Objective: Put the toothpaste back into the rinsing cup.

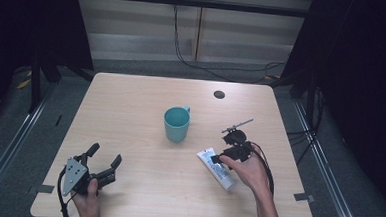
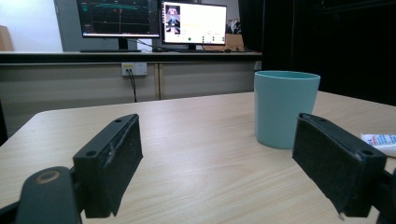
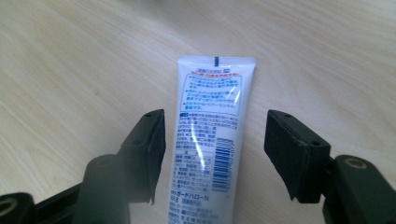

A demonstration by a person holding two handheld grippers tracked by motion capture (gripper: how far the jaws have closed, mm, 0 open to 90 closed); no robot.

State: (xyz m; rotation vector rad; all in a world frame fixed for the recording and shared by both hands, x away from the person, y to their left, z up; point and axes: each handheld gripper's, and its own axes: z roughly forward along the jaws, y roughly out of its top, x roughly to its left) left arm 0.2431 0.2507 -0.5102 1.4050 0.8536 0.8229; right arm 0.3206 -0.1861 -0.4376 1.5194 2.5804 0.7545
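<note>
Right gripper (image 1: 217,159) down low over a white tube (image 1: 217,168) on the tabletop (image 1: 142,186), jaws apart and straddling it. From the right gripper view, tube (image 3: 212,140) lying flat between the two black pads, crimped end pointing away, blue and red print plus a barcode facing up. Gap showing on the right side between pad and tube; left pad just beside the tube edge, hard to say if touching, but no squeeze visible. So not clamped, just bracketing it. No earlier shot to compare, so nothing to add on that.

In the high view, tube sitting near the right front part of the tabletop, angled, cap end toward the person, right hand (image 1: 250,169) wrapped around the gripper body with its cable looping off to the right.

Left gripper (image 1: 105,163) resting at the front left corner, well apart from the tube, jaws wide apart with nothing between them. Left hand (image 1: 90,196) gripping it from below, grey plate on top.

Teal cup (image 1: 176,123) upright around the middle of the tabletop, handle toward the far side, near the tube but not touching. Same cup (image 2: 286,108) ahead of the left jaws in the left gripper view, with a bit of the tube (image 2: 380,141) peeking in at the right edge. Two monitors (image 2: 194,23) lit up on a desk in the background there.

Small dark hole (image 1: 219,94) in the tabletop toward the far right.
</note>
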